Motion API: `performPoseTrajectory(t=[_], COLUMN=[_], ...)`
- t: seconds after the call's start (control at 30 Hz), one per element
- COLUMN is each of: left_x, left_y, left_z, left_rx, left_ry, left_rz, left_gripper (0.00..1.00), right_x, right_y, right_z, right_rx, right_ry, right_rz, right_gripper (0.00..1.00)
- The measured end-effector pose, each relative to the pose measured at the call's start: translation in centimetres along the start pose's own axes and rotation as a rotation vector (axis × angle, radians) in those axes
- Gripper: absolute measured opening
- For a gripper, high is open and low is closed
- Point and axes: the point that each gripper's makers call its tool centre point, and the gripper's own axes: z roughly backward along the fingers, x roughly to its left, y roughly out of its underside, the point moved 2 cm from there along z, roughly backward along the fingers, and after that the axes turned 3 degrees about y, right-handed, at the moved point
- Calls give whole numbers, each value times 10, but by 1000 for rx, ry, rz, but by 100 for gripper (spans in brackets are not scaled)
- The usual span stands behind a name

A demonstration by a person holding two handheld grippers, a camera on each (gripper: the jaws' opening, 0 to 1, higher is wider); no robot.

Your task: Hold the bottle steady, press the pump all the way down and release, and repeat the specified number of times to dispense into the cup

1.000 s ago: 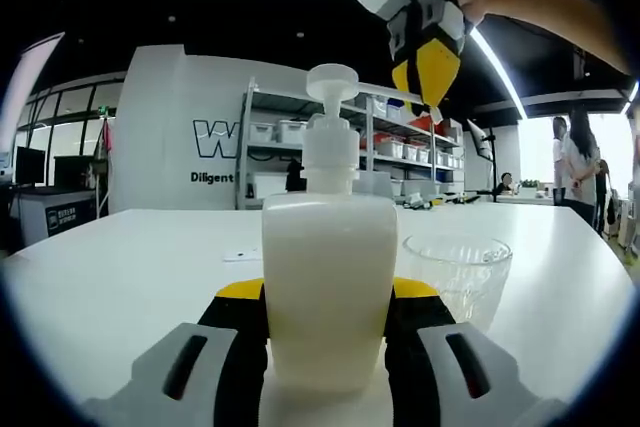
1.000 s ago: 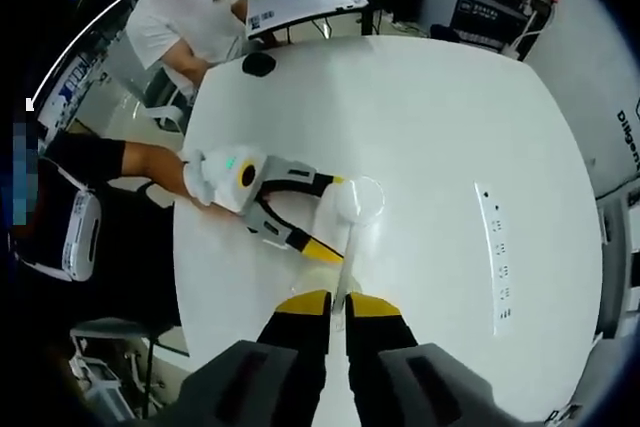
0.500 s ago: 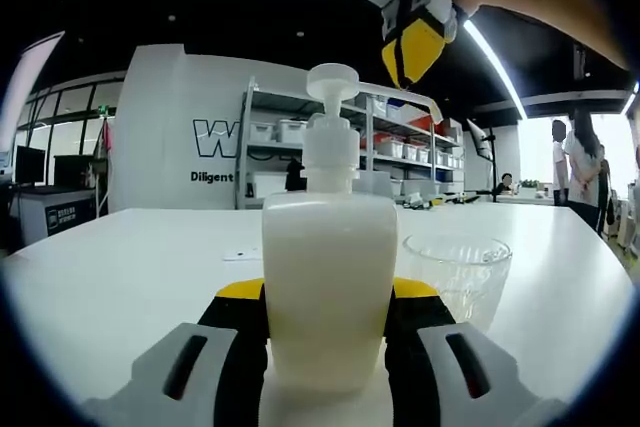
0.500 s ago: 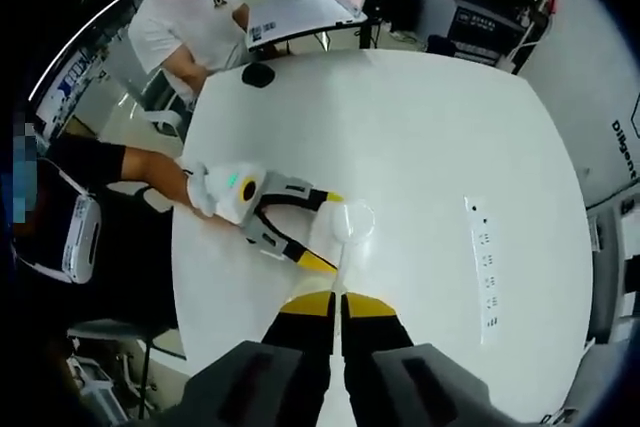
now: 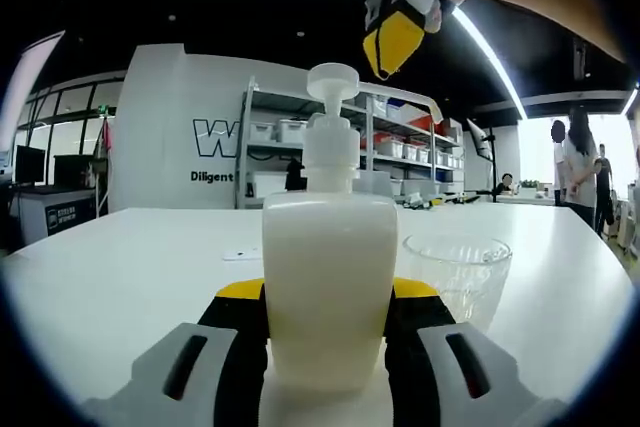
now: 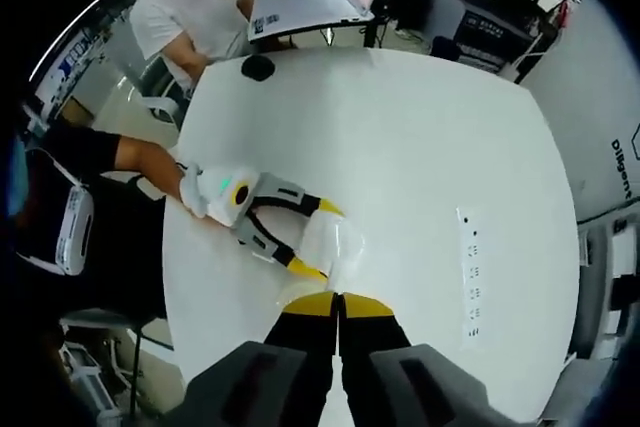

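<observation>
I hold the pump bottle [image 5: 328, 282] upright on the white table [image 5: 120, 267] with the left gripper [image 5: 328, 347], its two jaws clenched against the bottle's opposite sides near the base. The bottle's long axis is vertical, with the pump head [image 5: 332, 82] at the top and its spout [image 5: 405, 102] reaching out over the clear glass cup [image 5: 458, 272], which stands just beside the bottle on the table. In the left gripper view, the right gripper [image 5: 392, 45] hangs above the pump head, offset slightly toward the cup side and not touching it; its yellow-tipped jaws are pressed together with nothing between them. In the right gripper view I look straight down: the closed jaws of the right gripper [image 6: 338, 305] point at the bottle [image 6: 328, 244] and the left gripper [image 6: 270, 227] below. The governing relation is vertical: the pump head lies below the right gripper, along the bottle's own axis. I judge the next press requires me to centre the closed tips over the pump head, then drive straight down; an off-axis push could tilt the bottle in the left grip. The cup appears empty, though I cannot confirm this.
</observation>
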Motion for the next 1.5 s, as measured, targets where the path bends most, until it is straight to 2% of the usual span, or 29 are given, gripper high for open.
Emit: performPoseTrajectory(t=[0.2, 0.23, 0.33, 0.4, 0.5, 0.57, 0.63, 0.83, 0.93, 1.33, 1.5], left_x=[3, 3, 4, 4, 3, 2, 3, 3, 3, 1, -2], left_y=[0, 0, 0, 0, 0, 0, 0, 0, 0, 0, 1], left_z=[-1, -1, -1, -1, 0, 1, 0, -1, -2, -4, -1], left_rx=[0, 0, 0, 0, 0, 0, 1, 2, 2, 0, 1], left_ry=[1, 1, 1, 0, 0, 0, 1, 2, 1, 3, 4], left_rz=[0, 1, 1, 1, 2, 2, 1, -9, -10, -9, -8], left_gripper=[43, 43, 43, 43, 43, 43, 43, 43, 43, 43, 43], right_x=[1, -1, 5, 1, 4, 1, 0, 0, 2, 0, 0], right_y=[-6, -9, -13, -16, -18, -15, -19, -21, -21, -25, -25], right_z=[-4, -5, -7, -6, -6, -7, -10, -11, -12, -19, -19], right_rx=[40, 43, 43, 43, 49, 87, 67, 72, 97, 122, 130], right_ry=[6, 23, 0, 21, -10, 3, 8, -9, -24, -17, -16], right_rz=[87, 120, 128, 167, 167, 186, 169, 189, 227, 266, 246], right_gripper=[0, 0, 0, 0, 0, 0, 0, 0, 0, 0, 0])
